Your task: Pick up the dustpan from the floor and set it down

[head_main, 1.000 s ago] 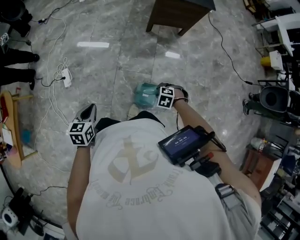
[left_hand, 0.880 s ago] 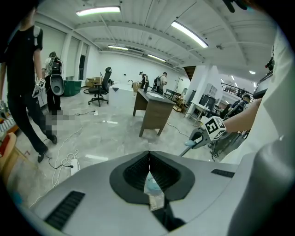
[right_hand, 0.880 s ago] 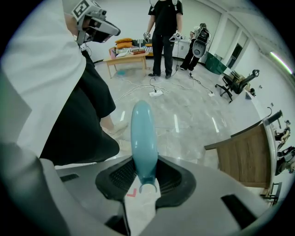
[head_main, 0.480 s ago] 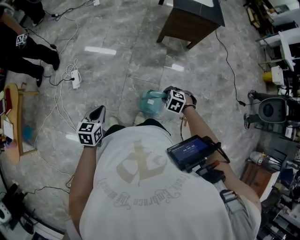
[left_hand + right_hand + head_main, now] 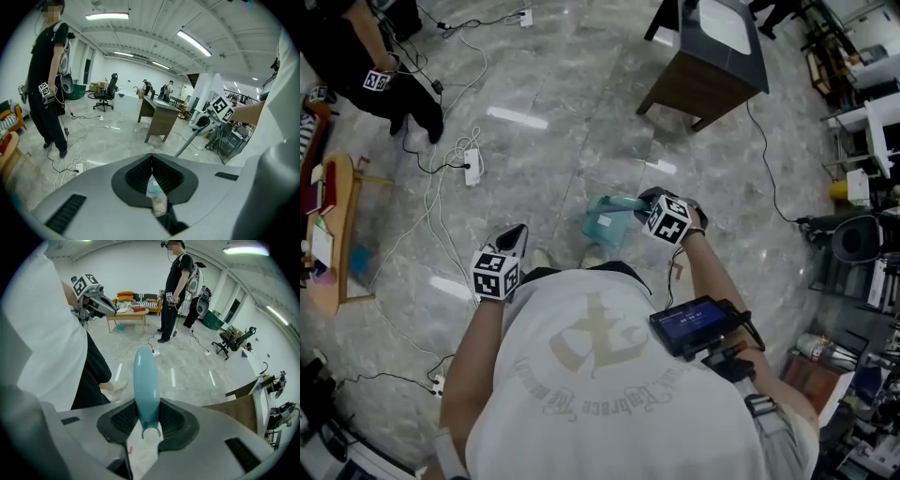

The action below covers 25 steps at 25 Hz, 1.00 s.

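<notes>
The dustpan (image 5: 605, 223) is held by the right gripper (image 5: 146, 411), whose fingers (image 5: 121, 420) are closed partway onto the top of the teal handle (image 5: 144, 380), just above its hanging loop. The pan appears to hang clear of the floor (image 5: 534, 84), just beyond the person's shoes (image 5: 540, 257). The left gripper (image 5: 151, 166) is carried empty, its fingers (image 5: 136, 176) pressed together. The dustpan is judged to be light, stiff moulded plastic (smooth, so liable to twist in the grip). With the pan's weight hanging far from the hold, a firm hold on the handle is called for. The pan's inside cannot be made out. In the right gripper view the pan is hidden behind the foreshortened handle, and in the left gripper view only the handle is shown.
</notes>
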Each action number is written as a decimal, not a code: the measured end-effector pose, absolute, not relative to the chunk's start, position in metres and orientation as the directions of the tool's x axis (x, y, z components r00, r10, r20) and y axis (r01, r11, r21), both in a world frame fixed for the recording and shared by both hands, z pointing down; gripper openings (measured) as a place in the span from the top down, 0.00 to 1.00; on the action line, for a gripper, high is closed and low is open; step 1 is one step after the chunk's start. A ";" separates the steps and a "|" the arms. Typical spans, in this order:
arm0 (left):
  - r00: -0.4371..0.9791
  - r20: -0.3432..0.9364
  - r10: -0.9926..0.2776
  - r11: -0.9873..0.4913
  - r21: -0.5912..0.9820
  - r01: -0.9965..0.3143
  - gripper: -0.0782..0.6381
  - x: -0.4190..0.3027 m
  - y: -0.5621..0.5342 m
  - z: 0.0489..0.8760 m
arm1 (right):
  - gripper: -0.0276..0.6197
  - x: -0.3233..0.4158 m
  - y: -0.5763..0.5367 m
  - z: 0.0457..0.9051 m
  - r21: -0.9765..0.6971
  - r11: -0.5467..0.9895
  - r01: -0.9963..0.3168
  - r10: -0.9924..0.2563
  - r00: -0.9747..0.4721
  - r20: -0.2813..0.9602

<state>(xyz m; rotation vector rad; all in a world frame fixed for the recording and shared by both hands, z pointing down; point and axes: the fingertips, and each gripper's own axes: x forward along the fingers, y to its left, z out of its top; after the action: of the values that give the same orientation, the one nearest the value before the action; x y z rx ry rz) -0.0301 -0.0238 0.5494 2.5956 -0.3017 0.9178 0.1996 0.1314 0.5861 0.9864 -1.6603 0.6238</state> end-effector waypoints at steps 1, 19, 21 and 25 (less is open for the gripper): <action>0.767 0.637 -0.076 -0.908 0.273 -0.317 0.87 -0.032 -0.026 0.549 | 0.76 0.197 0.125 0.578 0.077 0.528 -0.846 -0.304 -0.104 0.947; 0.832 0.553 -0.047 -0.931 0.277 -0.236 0.87 -0.030 -0.064 0.528 | 0.76 0.159 0.047 0.473 0.147 0.513 -0.845 -0.455 -0.123 0.882; 0.836 0.548 -0.037 -0.935 0.277 -0.223 0.87 -0.031 -0.067 0.528 | 0.76 0.156 0.042 0.469 0.150 0.499 -0.853 -0.470 -0.121 0.874; 0.842 0.540 -0.015 -0.942 0.275 -0.193 0.87 -0.030 -0.068 0.526 | 0.76 0.150 0.039 0.466 0.153 0.488 -0.860 -0.476 -0.115 0.872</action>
<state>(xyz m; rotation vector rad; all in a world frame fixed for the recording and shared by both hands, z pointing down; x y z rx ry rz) -0.0304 -0.0676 0.5264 2.7007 -0.1571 0.7880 0.1504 0.0386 0.4657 1.1346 -1.7566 0.4921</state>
